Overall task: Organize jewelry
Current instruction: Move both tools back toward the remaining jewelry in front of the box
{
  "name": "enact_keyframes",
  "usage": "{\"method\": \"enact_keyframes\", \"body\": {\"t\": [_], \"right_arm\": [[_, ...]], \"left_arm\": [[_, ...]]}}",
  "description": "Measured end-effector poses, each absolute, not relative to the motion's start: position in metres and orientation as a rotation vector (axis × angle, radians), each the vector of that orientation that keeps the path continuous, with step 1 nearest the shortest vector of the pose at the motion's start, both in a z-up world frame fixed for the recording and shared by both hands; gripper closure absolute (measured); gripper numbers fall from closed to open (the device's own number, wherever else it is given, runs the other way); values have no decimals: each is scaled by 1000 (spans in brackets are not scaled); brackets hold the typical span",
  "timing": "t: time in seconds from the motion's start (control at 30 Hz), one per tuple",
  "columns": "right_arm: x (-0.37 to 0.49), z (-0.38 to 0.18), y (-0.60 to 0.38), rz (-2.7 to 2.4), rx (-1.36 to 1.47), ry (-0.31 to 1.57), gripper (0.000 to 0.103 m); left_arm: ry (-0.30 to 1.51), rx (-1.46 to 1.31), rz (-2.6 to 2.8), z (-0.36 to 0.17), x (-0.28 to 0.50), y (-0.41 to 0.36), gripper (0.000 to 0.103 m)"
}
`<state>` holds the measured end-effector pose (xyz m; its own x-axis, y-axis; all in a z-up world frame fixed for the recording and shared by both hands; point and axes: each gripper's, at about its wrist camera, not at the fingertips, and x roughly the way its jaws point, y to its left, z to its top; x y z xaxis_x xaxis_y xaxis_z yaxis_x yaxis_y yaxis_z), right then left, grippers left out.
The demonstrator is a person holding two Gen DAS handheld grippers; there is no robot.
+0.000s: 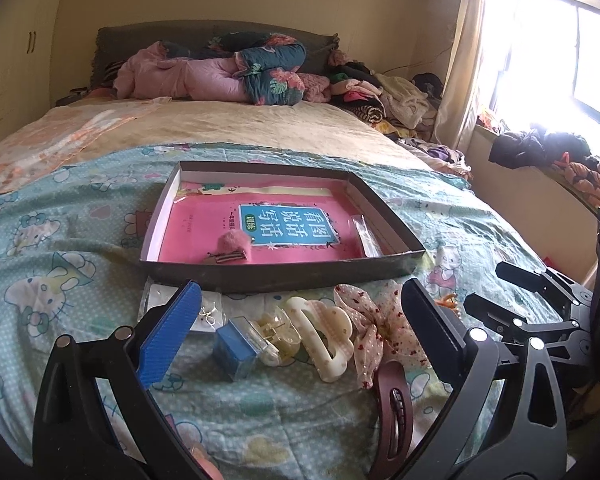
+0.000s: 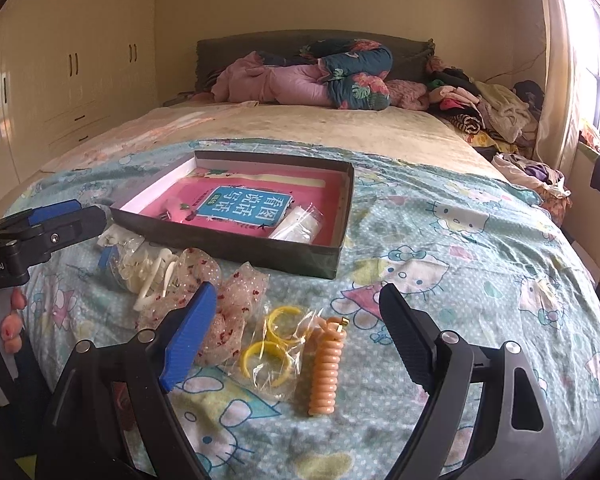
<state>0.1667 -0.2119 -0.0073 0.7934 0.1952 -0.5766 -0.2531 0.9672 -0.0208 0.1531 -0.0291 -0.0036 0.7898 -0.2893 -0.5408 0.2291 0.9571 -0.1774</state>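
A shallow dark box (image 1: 284, 276) lies on the bed with a pink book, a fuzzy pink hair clip (image 1: 229, 245) and a clear packet (image 1: 366, 236) inside. In front of it my left gripper (image 1: 300, 286) is open over a small blue case (image 1: 236, 346), a cream claw clip (image 1: 326, 334), a dotted bow (image 1: 376, 320) and a maroon clip (image 1: 394, 412). My right gripper (image 2: 298, 292) is open above bagged yellow hoops (image 2: 272, 344) and an orange spiral tie (image 2: 327, 368). Neither gripper holds anything.
A cartoon-cat quilt (image 2: 460, 240) covers the near half of the bed. Rolled bedding (image 1: 220, 72) and piled clothes (image 1: 384, 96) lie at the head. A window sill with clothes (image 1: 560, 160) is on the right, wardrobes (image 2: 72, 60) on the left.
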Motion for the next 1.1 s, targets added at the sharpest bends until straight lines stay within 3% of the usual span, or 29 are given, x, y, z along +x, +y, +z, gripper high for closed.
{"method": "enact_keyframes", "body": {"t": [0.83,1.1], "right_arm": [[155,-47,-246,203,-64,704,23],[167,-61,-246,204,-55,743,36]], "left_arm": [[756,0,-379,-56,128,-90,12],[818,28,-380,-70,130,-98,13]]}}
